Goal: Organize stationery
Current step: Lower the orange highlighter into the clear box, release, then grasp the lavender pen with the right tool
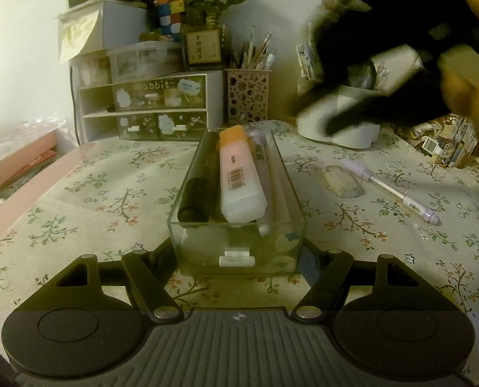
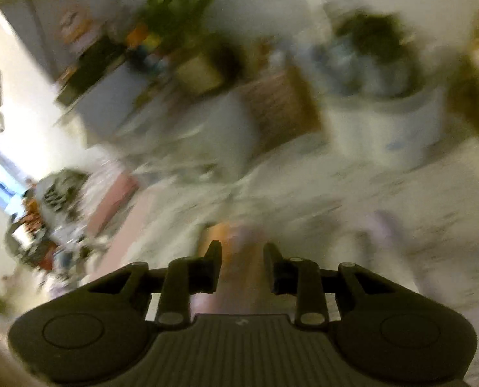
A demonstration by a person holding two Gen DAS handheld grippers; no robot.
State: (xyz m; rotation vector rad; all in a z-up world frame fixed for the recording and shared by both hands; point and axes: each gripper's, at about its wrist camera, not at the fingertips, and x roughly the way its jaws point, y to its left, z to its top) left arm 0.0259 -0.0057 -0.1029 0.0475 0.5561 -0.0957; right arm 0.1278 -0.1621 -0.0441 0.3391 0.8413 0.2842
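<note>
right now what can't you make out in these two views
- Left gripper: its fingertips are hidden behind the clear box in the left wrist view, so contact is unclear.
- Right gripper: the right wrist view is motion-blurred; nothing sharp shows between its parted fingers.
- Right gripper in the left wrist view: a dark blur, cut off by the top right edge.
- Barcode label on the orange-capped tube: too small to read.

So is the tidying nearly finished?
Partly. The clear tray already holds a black marker, an orange-capped tube and a pen. The left gripper grips the tray; the right gripper is open. The eraser and purple pen remain on the tablecloth.
</note>
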